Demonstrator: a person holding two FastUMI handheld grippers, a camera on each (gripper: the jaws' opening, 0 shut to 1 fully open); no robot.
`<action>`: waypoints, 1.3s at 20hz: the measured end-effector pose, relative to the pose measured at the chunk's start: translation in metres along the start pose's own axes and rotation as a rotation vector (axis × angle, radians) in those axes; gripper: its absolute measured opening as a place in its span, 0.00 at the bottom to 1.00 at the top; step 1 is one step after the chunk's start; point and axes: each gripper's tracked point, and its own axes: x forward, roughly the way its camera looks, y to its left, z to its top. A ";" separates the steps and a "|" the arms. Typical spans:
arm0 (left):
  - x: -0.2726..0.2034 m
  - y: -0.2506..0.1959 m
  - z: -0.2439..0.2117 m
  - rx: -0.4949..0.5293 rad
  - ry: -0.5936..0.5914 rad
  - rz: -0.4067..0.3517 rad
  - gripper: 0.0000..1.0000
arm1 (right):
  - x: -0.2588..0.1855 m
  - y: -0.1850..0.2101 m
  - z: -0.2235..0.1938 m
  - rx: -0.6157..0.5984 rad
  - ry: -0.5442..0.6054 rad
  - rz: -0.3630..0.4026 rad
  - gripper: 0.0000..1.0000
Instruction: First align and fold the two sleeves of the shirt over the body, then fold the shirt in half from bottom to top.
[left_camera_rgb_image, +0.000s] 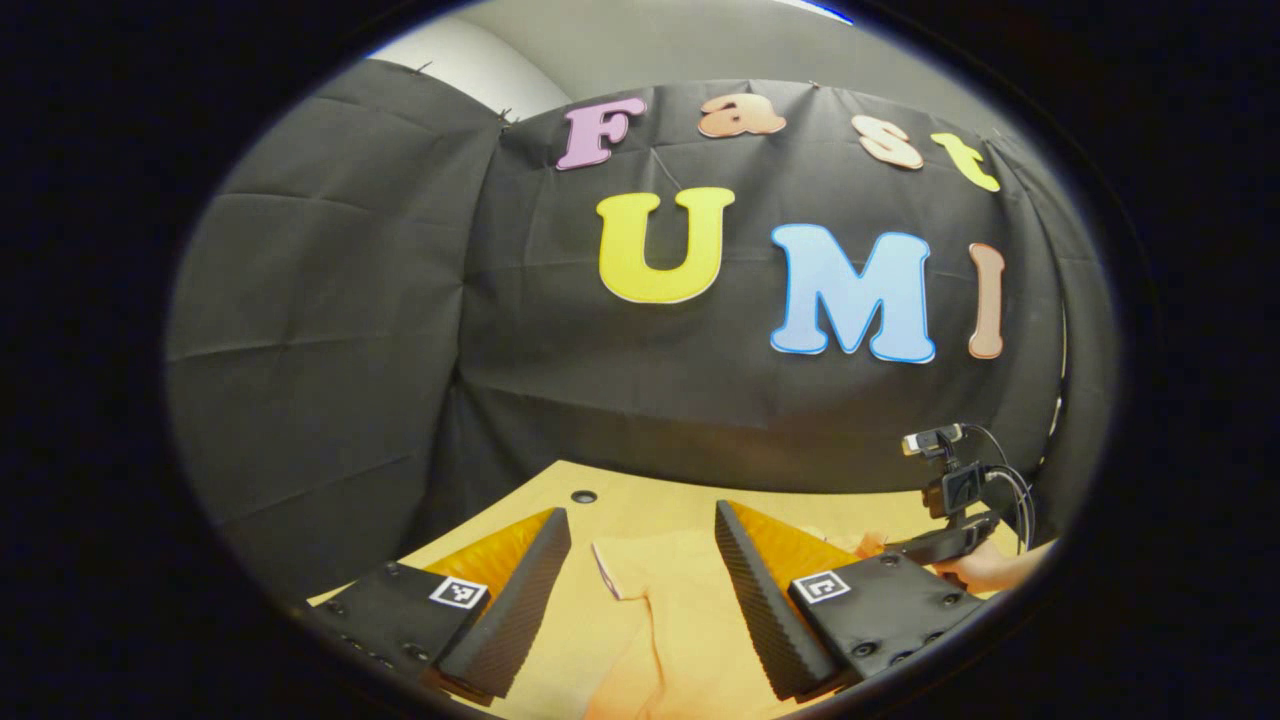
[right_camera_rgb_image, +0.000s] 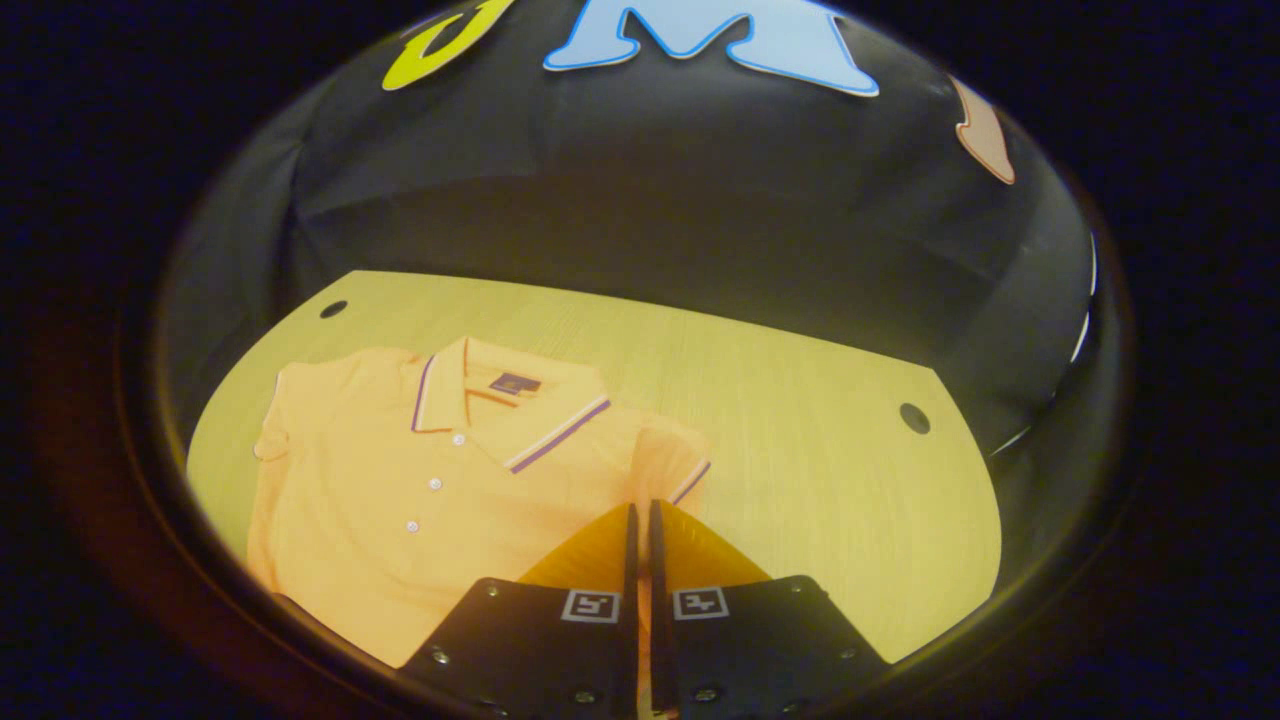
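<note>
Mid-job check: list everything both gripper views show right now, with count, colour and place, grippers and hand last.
shirt: one, orange polo with striped collar, flat on the table, buttons up.
table: one, light wood, under the shirt; a dark round hole near each far corner.
booth wall: one, black cloth, behind the table.
left gripper: one, fingers spread over the shirt's edge.
right gripper: one, fingers nearly together at the shirt's sleeve; whether they pinch cloth is unclear.
hand: one, holding the right gripper.

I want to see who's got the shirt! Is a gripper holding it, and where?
The right gripper pinches the shirt near one sleeve. The left gripper is open, holding nothing.
</note>
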 end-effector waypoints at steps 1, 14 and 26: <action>0.000 0.004 -0.002 -0.004 0.004 0.009 0.95 | 0.000 0.004 -0.003 -0.012 0.008 0.008 0.07; 0.032 0.016 -0.013 -0.009 0.035 -0.016 0.95 | -0.043 0.031 0.007 0.006 -0.032 0.047 0.46; 0.096 0.027 -0.049 -0.051 0.089 -0.111 0.95 | -0.161 0.065 0.051 0.069 -0.260 0.008 0.84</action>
